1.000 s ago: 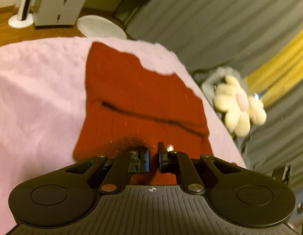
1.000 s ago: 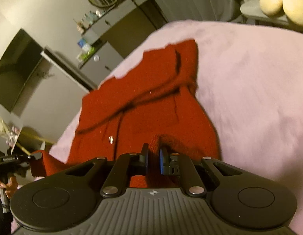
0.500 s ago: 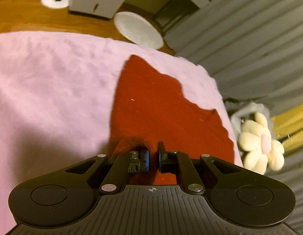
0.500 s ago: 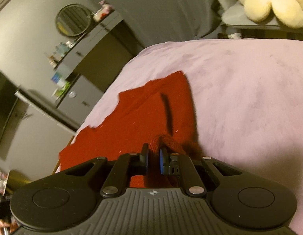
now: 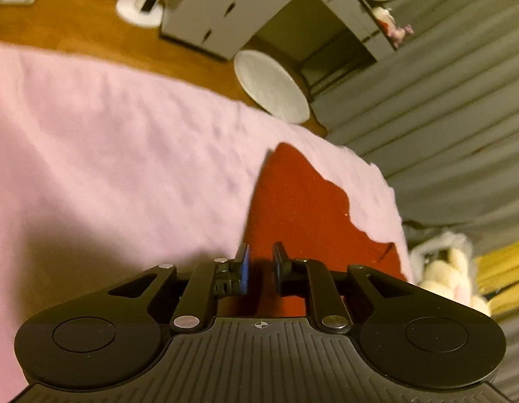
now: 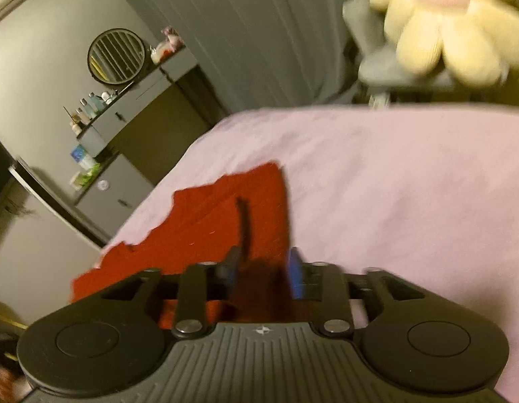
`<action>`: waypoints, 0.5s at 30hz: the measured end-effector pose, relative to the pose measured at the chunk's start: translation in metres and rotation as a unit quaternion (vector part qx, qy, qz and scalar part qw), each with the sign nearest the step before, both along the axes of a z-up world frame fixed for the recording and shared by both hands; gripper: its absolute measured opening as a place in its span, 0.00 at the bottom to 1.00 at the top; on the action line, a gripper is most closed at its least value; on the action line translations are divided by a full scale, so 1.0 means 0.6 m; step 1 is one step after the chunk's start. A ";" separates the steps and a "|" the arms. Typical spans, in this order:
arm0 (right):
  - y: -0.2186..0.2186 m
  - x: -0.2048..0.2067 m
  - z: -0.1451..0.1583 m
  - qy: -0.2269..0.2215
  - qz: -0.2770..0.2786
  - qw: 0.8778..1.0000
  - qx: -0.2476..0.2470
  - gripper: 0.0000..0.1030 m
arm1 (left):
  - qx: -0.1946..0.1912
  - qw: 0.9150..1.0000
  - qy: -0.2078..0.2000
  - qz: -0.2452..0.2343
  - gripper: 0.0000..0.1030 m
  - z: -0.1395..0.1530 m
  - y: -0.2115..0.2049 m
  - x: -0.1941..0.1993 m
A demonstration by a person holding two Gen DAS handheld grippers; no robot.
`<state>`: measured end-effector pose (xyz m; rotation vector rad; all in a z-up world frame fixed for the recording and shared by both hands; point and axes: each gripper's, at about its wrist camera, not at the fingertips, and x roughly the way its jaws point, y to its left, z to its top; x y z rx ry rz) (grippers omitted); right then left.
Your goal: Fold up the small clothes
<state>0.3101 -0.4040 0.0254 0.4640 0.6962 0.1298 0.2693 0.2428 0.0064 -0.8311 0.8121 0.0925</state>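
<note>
A small dark red knit garment (image 5: 303, 201) lies folded flat on a pink blanket (image 5: 108, 141). In the left wrist view my left gripper (image 5: 260, 258) sits low over the garment's near left edge, its jaws a little apart with only flat cloth between them. In the right wrist view the garment (image 6: 226, 221) stretches away to the left. My right gripper (image 6: 264, 263) is over its near right edge, jaws open wide, with nothing held between them.
The pink blanket (image 6: 410, 184) covers the bed. A yellow flower plush (image 6: 451, 30) rests on a grey chair past the bed's far edge. A grey cabinet (image 5: 226, 10), a white round stool (image 5: 271, 85) and wooden floor lie beyond.
Both grippers carried the garment's near edge forward over the rest of it, laid it flat, and opened. The pinched bunches of cloth are gone from between the jaws.
</note>
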 end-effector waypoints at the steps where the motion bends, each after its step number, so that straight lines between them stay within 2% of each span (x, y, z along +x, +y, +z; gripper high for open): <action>1: 0.000 -0.009 0.002 -0.003 0.005 1.000 -0.013 0.46 | 0.016 1.000 0.000 -0.016 0.15 0.005 -0.005 -0.003; 2: 0.005 -0.018 0.004 -0.007 0.018 0.999 -0.032 0.46 | 0.037 0.999 -0.001 -0.039 0.18 0.011 -0.014 -0.009; 4: 0.018 -0.032 0.002 -0.009 0.047 0.997 -0.064 0.46 | 0.075 0.994 -0.010 -0.079 0.32 0.019 -0.036 -0.028; 5: 0.028 -0.037 -0.001 -0.008 0.065 0.994 -0.085 0.46 | 0.095 0.990 -0.021 -0.099 0.41 0.022 -0.046 -0.043; 6: 0.040 -0.042 -0.006 -0.006 0.085 0.990 -0.113 0.46 | 0.117 0.986 -0.031 -0.117 0.45 0.024 -0.055 -0.058; 8: 0.059 -0.047 -0.012 -0.010 0.111 0.980 -0.162 0.46 | 0.173 0.973 -0.042 -0.145 0.50 0.022 -0.072 -0.086; 10: 0.070 -0.052 -0.014 -0.017 0.125 0.973 -0.195 0.46 | 0.217 0.964 -0.031 -0.151 0.50 0.015 -0.077 -0.107; 13: 0.065 -0.060 -0.007 -0.028 0.124 0.972 -0.197 0.46 | 0.222 0.962 -0.009 -0.158 0.50 0.001 -0.072 -0.116; 15: 0.070 -0.064 -0.009 -0.027 0.132 0.966 -0.221 0.46 | 0.229 0.957 0.005 -0.178 0.50 -0.009 -0.077 -0.113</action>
